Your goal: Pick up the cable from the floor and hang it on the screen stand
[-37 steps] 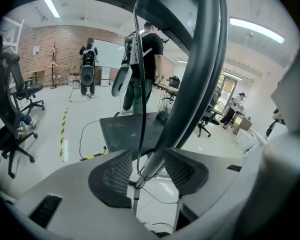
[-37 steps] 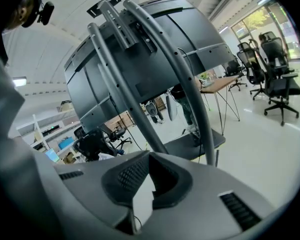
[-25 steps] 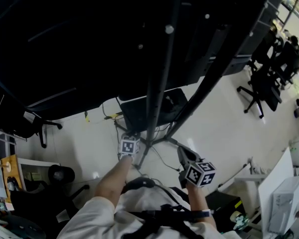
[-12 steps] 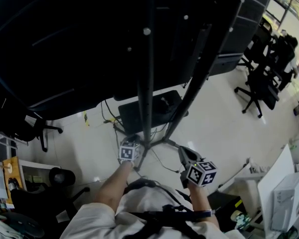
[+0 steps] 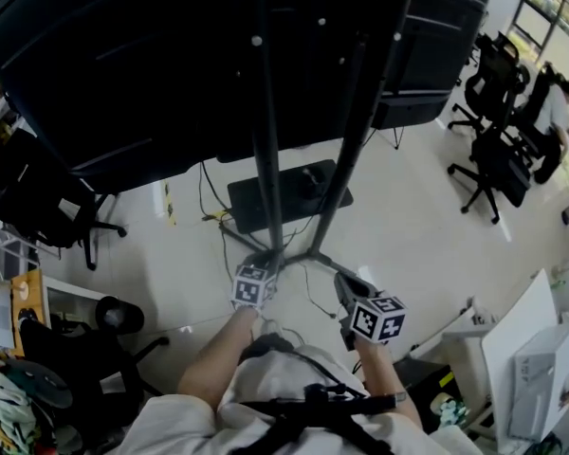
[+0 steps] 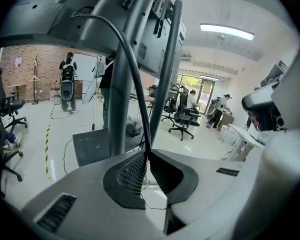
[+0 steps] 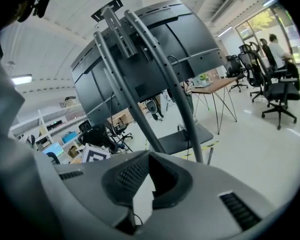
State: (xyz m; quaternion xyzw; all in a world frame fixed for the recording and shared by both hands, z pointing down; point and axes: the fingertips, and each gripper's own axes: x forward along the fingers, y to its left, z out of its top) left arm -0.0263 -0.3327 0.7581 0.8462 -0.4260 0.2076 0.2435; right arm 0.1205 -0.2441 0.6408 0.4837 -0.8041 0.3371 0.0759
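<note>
Cable (image 6: 136, 84) pinched tight in the left gripper (image 6: 148, 156), right by the screen stand (image 6: 121, 99).
Thin, dark and round, the cable comes out of the closed jaw tips in the middle of the left gripper view and bends up in a curve to the upper left, in front of the stand's smooth grey poles. The black pads (image 6: 132, 171) have tiny ridges. The right gripper (image 7: 149, 154) is closed all the way, with nothing in it. Low in the head view, a cube (image 5: 376, 318) shows black and white square patterns. The big black screen (image 5: 171, 55) fills the top, over a shiny pale floor (image 5: 408, 226).
</note>
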